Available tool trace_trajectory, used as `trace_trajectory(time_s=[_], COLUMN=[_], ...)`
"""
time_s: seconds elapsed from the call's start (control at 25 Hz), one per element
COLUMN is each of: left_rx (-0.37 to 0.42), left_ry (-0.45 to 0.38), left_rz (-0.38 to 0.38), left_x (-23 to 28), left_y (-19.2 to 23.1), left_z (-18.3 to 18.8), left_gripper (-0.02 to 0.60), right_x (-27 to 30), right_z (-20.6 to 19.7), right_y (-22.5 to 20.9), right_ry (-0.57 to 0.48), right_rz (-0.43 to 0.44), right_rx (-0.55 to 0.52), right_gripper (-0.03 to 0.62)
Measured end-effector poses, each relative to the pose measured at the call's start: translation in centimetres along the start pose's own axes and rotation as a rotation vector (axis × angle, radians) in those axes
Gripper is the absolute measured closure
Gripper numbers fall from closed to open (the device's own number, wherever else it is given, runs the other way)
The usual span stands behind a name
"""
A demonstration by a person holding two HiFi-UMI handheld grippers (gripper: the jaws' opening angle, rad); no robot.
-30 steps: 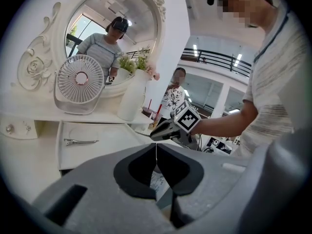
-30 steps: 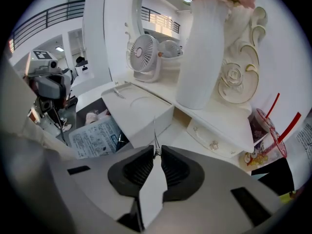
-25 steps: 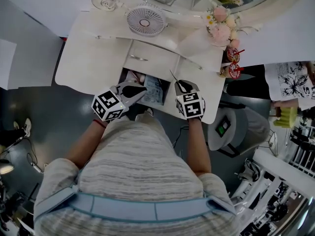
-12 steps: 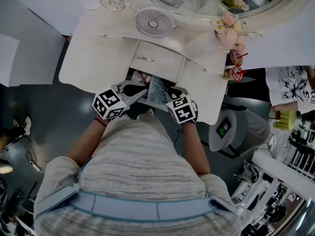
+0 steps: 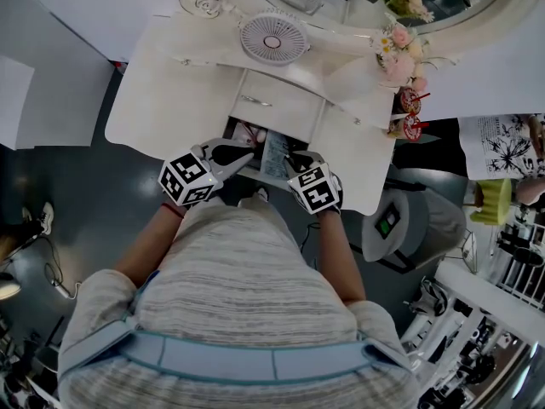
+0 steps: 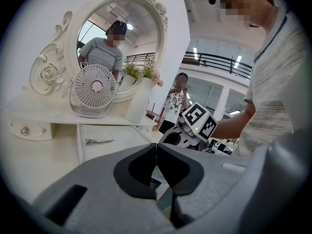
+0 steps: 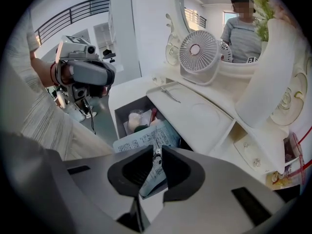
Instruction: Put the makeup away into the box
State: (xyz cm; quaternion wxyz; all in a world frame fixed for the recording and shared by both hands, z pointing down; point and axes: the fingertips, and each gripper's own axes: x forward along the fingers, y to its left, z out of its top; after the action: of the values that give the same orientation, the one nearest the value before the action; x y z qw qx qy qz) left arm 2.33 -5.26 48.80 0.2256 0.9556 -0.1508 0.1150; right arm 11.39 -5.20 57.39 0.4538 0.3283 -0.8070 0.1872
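The white vanity's drawer (image 5: 232,132) stands open with makeup in it: a round white jar (image 7: 134,117), a red stick (image 7: 153,115) and a printed leaflet (image 7: 139,139). My right gripper (image 7: 157,152) hangs over the drawer's right part, pointing steeply down. It is shut on a thin metal tool (image 7: 156,156) that shows between its tips. In the head view the right gripper (image 5: 292,155) is at the drawer's right edge. My left gripper (image 5: 243,156) is at the drawer's front left, jaws shut with nothing between them (image 6: 156,147).
A metal hair clip (image 7: 170,94) lies on the tabletop behind the drawer. A small white fan (image 5: 272,37) and a vase of flowers (image 5: 396,54) stand before the round mirror (image 6: 117,38). Red-topped items (image 5: 407,118) sit at the table's right end.
My right gripper has moved left from the tabletop's right side to over the drawer and tipped further down, the thin tool still in it. The left gripper has stayed in place.
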Motion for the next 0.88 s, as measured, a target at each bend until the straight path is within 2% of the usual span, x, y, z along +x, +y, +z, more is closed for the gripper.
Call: trace_trajectory(time_s=[0.08,0.24,0.6,0.88], left_rx=[0.001,0.0,-0.012,-0.028], left_ry=[0.0,0.0,-0.015,-0.032], left_rz=[0.001,0.004,0.035,0.06], left_x=[-0.2,-0.7,-2.1,-2.8], left_y=[0.0,0.1,0.7,1.0], left_z=[0.0,-0.2,-0.4,-0.6], left_gripper=[0.569,0.568,0.568,0.569], right_x=[0.1,0.0,-0.5,-0.5], right_z=[0.1,0.4,3.2,6.7], right_y=[0.4,0.8,0.4,-0.7], right_ry=[0.008,0.015,0.008,-0.006], right_rz=[0.01,0.023,0.02,0.007], right_rx=[-0.017,-0.039,-0.109,-0.219], right_gripper=[0.539,0.473,0.471,0.471])
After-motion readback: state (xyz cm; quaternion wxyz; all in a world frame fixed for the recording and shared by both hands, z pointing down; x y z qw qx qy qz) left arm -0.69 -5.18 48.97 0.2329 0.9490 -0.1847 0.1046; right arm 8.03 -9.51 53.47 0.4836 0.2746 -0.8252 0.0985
